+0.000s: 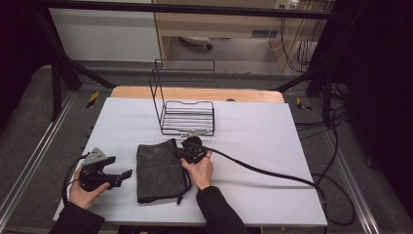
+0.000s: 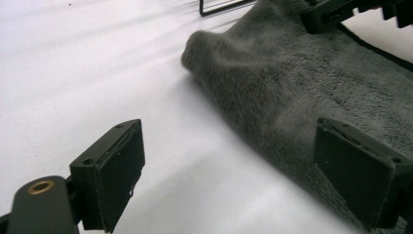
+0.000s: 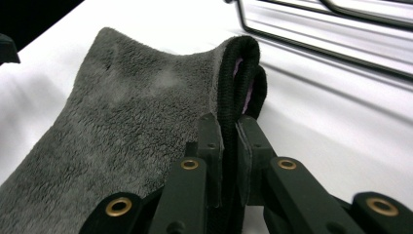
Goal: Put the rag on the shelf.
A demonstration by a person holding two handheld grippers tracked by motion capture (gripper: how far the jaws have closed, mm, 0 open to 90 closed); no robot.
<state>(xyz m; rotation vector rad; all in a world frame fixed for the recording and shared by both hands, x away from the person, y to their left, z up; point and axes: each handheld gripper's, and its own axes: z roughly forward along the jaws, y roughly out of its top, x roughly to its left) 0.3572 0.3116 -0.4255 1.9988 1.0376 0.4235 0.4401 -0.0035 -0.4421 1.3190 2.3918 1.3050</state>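
A folded dark grey towel (image 1: 158,170) lies on the white table cover (image 1: 253,136) in front of the person. My right gripper (image 1: 181,152) is at the towel's far right corner, and in the right gripper view its jaws pinch the black hemmed edge of the towel (image 3: 146,112) between them, the corner slightly lifted. My left gripper (image 1: 127,172) rests open to the left of the towel, held low by the left hand. In the left gripper view the wide-apart pads (image 2: 117,170) frame the towel (image 2: 292,97) edge, with nothing between them.
A black wire rack (image 1: 187,114) stands just behind the towel near the table's middle. The right gripper's thick cable (image 1: 263,170) trails across the cover to the right edge. A wooden table edge (image 1: 195,92) shows at the far side.
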